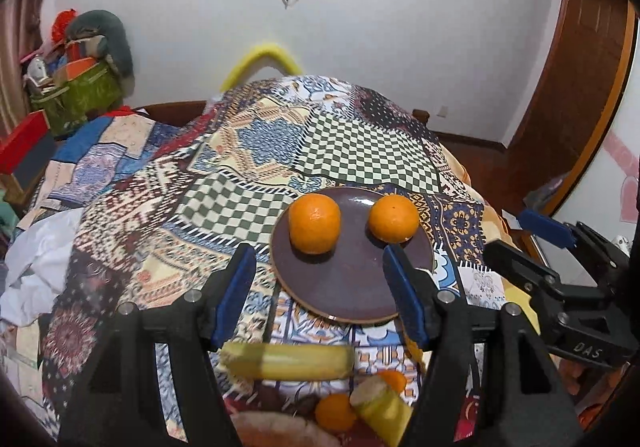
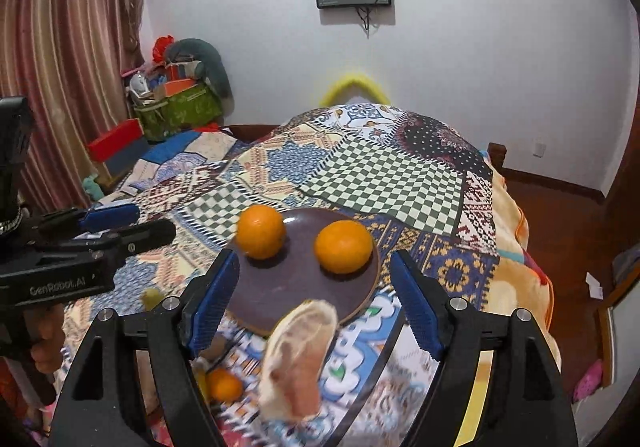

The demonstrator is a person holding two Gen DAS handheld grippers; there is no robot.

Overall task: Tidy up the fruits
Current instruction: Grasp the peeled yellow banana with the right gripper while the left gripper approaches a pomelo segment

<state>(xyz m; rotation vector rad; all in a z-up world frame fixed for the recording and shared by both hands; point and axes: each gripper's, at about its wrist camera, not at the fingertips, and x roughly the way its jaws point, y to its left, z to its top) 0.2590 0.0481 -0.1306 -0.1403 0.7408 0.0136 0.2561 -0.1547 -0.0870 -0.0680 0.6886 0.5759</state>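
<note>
A dark brown plate (image 1: pixel 352 287) lies on the patchwork cloth with two oranges on it, one left (image 1: pixel 314 223) and one right (image 1: pixel 393 218). My left gripper (image 1: pixel 318 283) is open and empty, hovering just short of the plate. Below it lie a yellow-green cane piece (image 1: pixel 286 361), a second cane piece (image 1: pixel 382 405), a small orange (image 1: pixel 334 411) and a pale root (image 1: pixel 280 431). In the right wrist view the plate (image 2: pixel 280 299) and both oranges (image 2: pixel 261 232) (image 2: pixel 343 246) show. My right gripper (image 2: pixel 314 295) is open, empty, above a pale root (image 2: pixel 298 359).
The patchwork-covered table (image 1: pixel 240 151) drops off at right toward a wooden floor (image 2: pixel 560 215). A green box of clutter (image 1: pixel 80 95) and a red box (image 1: pixel 24 143) stand at far left. The right gripper's body (image 1: pixel 560 287) is to the plate's right.
</note>
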